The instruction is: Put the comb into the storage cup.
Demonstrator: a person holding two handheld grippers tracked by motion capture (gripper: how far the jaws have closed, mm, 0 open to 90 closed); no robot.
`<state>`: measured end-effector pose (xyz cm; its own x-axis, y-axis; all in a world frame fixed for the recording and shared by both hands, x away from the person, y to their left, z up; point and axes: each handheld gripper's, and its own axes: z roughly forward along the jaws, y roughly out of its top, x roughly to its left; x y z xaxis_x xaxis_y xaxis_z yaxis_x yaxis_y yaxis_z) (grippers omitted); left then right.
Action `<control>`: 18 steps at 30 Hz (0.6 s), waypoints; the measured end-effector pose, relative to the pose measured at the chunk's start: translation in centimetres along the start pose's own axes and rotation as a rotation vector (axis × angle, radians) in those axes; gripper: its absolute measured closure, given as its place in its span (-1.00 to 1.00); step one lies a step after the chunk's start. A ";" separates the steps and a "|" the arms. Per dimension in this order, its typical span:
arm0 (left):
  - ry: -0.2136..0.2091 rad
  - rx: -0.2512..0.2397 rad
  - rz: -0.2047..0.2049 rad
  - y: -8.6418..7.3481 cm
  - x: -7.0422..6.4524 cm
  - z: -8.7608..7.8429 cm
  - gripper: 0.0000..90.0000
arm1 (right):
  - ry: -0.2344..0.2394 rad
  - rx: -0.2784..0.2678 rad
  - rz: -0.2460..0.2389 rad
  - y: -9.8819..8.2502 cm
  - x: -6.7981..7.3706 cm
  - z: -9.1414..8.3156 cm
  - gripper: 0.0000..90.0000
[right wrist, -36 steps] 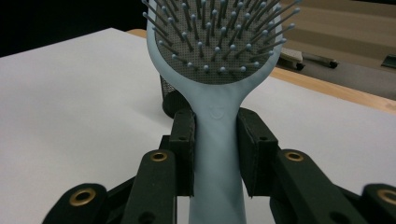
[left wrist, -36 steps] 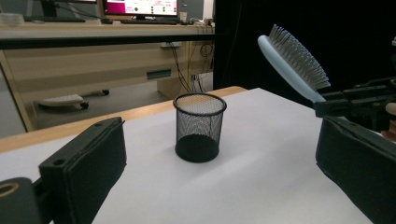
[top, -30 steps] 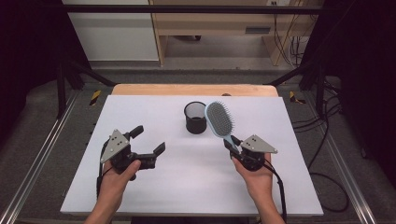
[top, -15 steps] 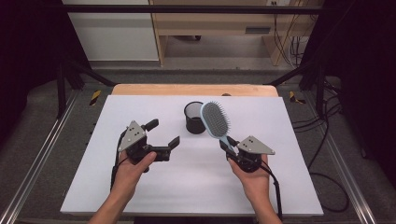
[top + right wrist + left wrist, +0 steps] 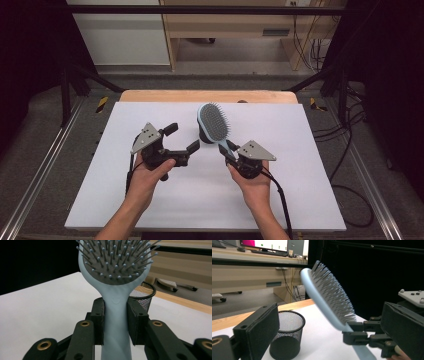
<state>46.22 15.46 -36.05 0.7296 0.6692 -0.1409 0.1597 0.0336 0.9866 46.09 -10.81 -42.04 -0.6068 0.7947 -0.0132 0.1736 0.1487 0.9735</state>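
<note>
A light-blue hairbrush (image 5: pixel 214 122) with grey bristles stands tilted above the white table (image 5: pixel 300 190). My right gripper (image 5: pixel 226 151) is shut on its handle (image 5: pixel 116 315), the pads pressing it from both sides. In the high view the brush head covers most of a black mesh cup (image 5: pixel 201 136); the cup (image 5: pixel 287 335) stands upright on the table just beyond the brush. My left gripper (image 5: pixel 182 136) is open and holds nothing, its jaws aimed at the cup and the brush (image 5: pixel 329 295) from the left, a short way off. The right gripper (image 5: pixel 364 333) holding the handle also appears in the left gripper view.
A wooden strip (image 5: pixel 210 95) runs along the table's far edge. Metal rails (image 5: pixel 45 165) flank the table, and cables (image 5: pixel 350 150) lie on the floor at the right. White surface lies bare in front of both hands.
My left gripper has moved right toward the cup and risen slightly. My right gripper has carried the brush left, so its head now covers the cup in the high view.
</note>
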 end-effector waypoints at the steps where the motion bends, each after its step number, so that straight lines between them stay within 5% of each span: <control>1: 0.000 0.002 0.000 0.0 -0.1 0.1 -0.95 | 0.000 -0.004 0.008 -0.2 0.1 0.1 0.55; 18: 0.018 0.007 -0.047 -0.7 -0.8 0.9 -0.94 | 0.025 -0.009 -0.009 -0.7 1.4 -0.2 0.55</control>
<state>46.13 14.30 -36.71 0.7093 0.6800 -0.1856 0.1979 0.0605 0.9783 44.94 -9.87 -42.66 -0.6276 0.7784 -0.0165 0.1613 0.1507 0.9753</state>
